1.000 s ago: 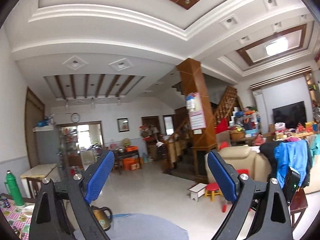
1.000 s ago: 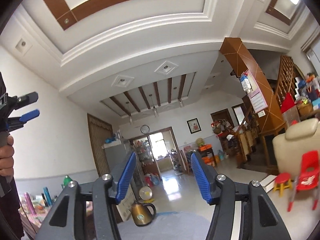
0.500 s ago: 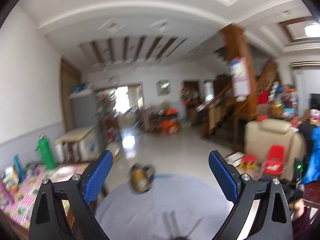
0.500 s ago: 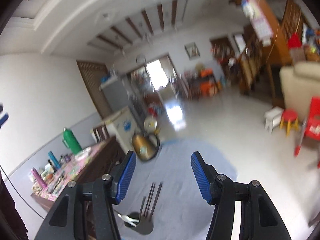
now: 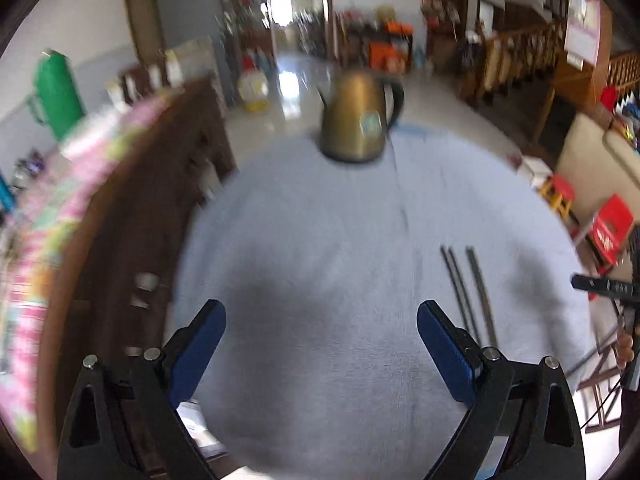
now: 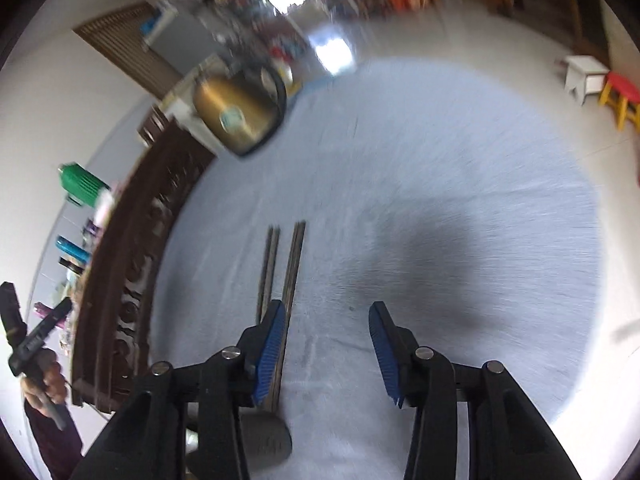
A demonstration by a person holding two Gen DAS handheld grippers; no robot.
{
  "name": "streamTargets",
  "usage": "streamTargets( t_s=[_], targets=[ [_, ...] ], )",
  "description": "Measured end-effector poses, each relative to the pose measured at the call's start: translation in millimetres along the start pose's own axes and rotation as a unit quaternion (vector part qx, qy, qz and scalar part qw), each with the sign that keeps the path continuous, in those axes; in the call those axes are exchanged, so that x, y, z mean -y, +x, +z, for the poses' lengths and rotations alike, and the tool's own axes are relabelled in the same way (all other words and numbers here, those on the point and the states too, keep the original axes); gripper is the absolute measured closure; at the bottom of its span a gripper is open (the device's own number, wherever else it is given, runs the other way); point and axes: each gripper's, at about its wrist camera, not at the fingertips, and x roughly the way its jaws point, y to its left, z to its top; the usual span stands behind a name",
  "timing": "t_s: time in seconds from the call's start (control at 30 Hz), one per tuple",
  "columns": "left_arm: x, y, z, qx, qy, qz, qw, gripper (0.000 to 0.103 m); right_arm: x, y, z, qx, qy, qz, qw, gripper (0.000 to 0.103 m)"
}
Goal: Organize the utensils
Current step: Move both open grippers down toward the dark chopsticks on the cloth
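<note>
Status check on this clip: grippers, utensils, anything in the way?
Left gripper open, empty. Right gripper open, empty, jaws just closing. Utensils flat on the grey cloth, beside its left finger. Kettle far off, clear.

Round bench (image 5: 320, 240) covered in pale grey-blue cloth. Brass-coloured kettle (image 5: 358, 118) stands at far edge, black handle. Three long dark utensil handles (image 6: 282, 276) lie side by side nearer the near edge; their ends reach a grey spoon-like bowl (image 6: 266, 438), detail blurred.
</note>
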Motion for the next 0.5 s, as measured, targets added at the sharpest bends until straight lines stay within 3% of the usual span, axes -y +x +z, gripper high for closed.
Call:
streamTargets(
  t_s=[0.17,0.33,0.5],
  targets=[
    [39.8,82.2,2.6,-0.056,0.005,-0.014,0.9983,0.007,-39.1,94.3,37.8,-0.05,-0.026,-0.001,0.998,0.059],
    [71.8,131.6,3.8,-0.074,0.031,-0.009,0.9967,0.007,-67.1,145.1,58.9,-0.071,-0.058,-0.028,0.995,0.061],
    [93.2,162.6,12.9,-0.076,0.04,-0.027,0.9959,0.007,-73.3,173.6,60.7,-0.072,-0.098,-0.077,0.99,0.077]
  ],
)
